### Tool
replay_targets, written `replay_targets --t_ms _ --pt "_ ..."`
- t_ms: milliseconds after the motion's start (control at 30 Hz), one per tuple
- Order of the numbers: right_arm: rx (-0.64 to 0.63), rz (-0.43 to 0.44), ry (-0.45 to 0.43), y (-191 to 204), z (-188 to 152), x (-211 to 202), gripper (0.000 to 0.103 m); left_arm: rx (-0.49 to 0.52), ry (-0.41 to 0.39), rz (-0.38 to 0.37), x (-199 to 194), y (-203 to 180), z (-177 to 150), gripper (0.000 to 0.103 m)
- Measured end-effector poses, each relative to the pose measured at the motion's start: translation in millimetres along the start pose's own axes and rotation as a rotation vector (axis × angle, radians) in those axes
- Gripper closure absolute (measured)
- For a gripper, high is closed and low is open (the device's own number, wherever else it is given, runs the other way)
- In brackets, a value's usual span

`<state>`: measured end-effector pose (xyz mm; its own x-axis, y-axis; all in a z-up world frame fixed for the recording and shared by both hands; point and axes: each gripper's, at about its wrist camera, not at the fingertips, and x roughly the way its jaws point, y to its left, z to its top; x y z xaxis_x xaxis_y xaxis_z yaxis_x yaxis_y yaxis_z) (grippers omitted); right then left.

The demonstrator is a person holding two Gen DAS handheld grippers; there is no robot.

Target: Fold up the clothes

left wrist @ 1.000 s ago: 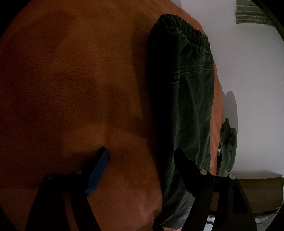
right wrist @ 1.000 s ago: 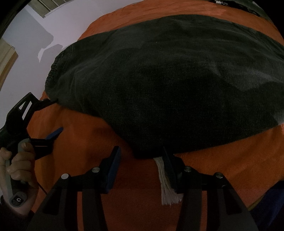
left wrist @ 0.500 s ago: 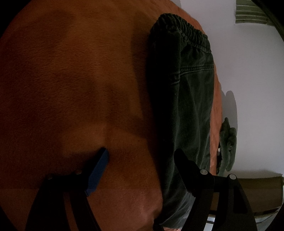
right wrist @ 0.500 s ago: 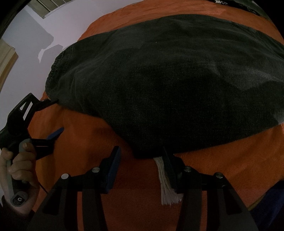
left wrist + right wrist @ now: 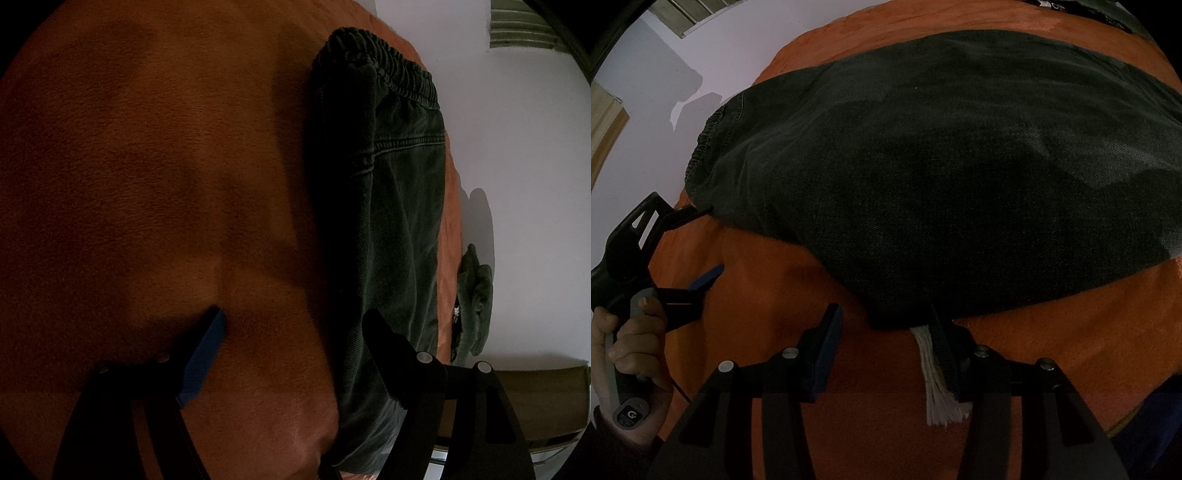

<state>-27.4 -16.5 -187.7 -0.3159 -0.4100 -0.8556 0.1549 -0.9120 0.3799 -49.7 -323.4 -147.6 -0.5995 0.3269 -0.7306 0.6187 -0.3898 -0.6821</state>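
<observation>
Dark denim trousers (image 5: 960, 166) with an elastic waistband (image 5: 391, 66) lie flat on an orange blanket (image 5: 849, 280). My right gripper (image 5: 884, 321) stands open at their near edge. The cloth's lower corner sits between its fingers, and a white frayed cord (image 5: 936, 384) hangs beside the right finger. My left gripper (image 5: 295, 325) is wide open, one finger over the trousers' (image 5: 402, 221) side edge and the blue-padded one on the blanket (image 5: 147, 184). The right wrist view shows that left gripper (image 5: 709, 243) at the waist corner, with a hand (image 5: 624, 339) holding it.
A crumpled green garment (image 5: 476, 295) lies at the blanket's far edge by a white wall (image 5: 517, 166). Brown wooden furniture (image 5: 535, 398) stands beyond the bed. More dark clothing (image 5: 1093, 13) lies past the trousers, and a blue fabric (image 5: 1152, 424) shows at the lower right.
</observation>
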Motion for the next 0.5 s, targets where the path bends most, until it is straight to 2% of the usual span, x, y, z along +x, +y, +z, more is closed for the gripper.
replay_targets --t_ms 500 --pt "-0.003 -0.001 0.001 -0.8 -0.6 -0.2 0.056 -0.01 0.001 -0.007 1.3 -2.7 3.3 0.025"
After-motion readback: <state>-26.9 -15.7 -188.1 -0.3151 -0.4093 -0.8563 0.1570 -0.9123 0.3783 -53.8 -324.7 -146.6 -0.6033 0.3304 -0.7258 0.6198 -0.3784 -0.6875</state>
